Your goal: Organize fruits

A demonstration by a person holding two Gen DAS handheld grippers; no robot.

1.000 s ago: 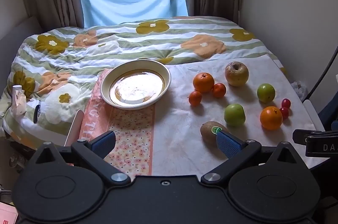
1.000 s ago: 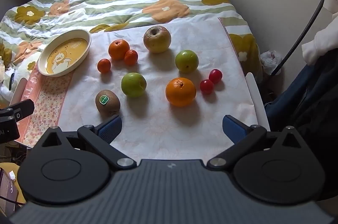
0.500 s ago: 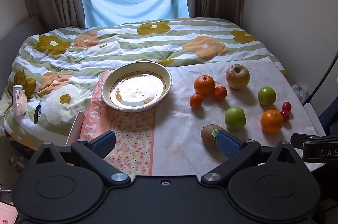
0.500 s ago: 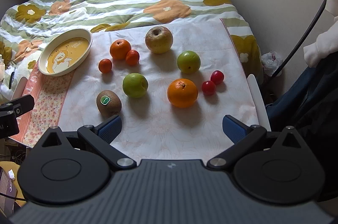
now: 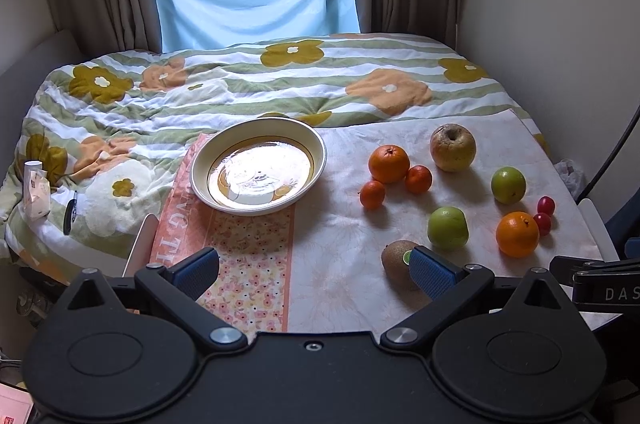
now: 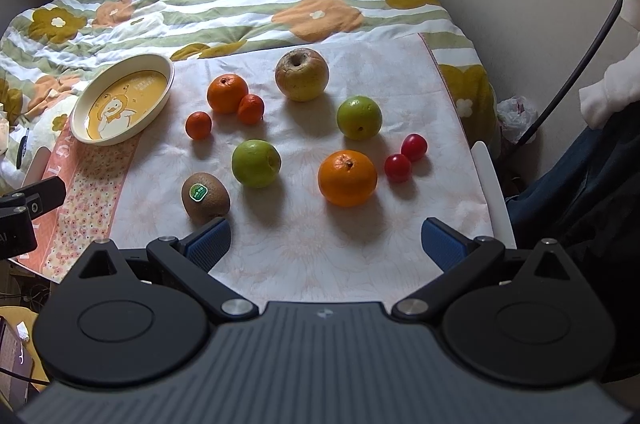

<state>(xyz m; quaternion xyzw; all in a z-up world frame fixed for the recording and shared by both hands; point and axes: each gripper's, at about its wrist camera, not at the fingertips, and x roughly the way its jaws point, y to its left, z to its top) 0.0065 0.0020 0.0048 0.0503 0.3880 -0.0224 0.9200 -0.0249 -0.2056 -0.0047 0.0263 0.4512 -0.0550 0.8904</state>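
From the left wrist, the left claw (image 5: 314,270) gapes empty before the bowl (image 5: 258,165), kiwi (image 5: 400,262) behind its right finger; from the right wrist, the right claw (image 6: 326,242) gapes empty near the orange (image 6: 347,177) and 2 green apples (image 6: 256,163).

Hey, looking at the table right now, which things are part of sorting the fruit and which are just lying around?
Part of the job:
bowl
kiwi
two green apples
two oranges
yellow apple
two small tangerines
two cherry tomatoes

Just lying about:
flowered quilt
tablecloth
small carton at the quilt's left edge
plastic bag on the floor
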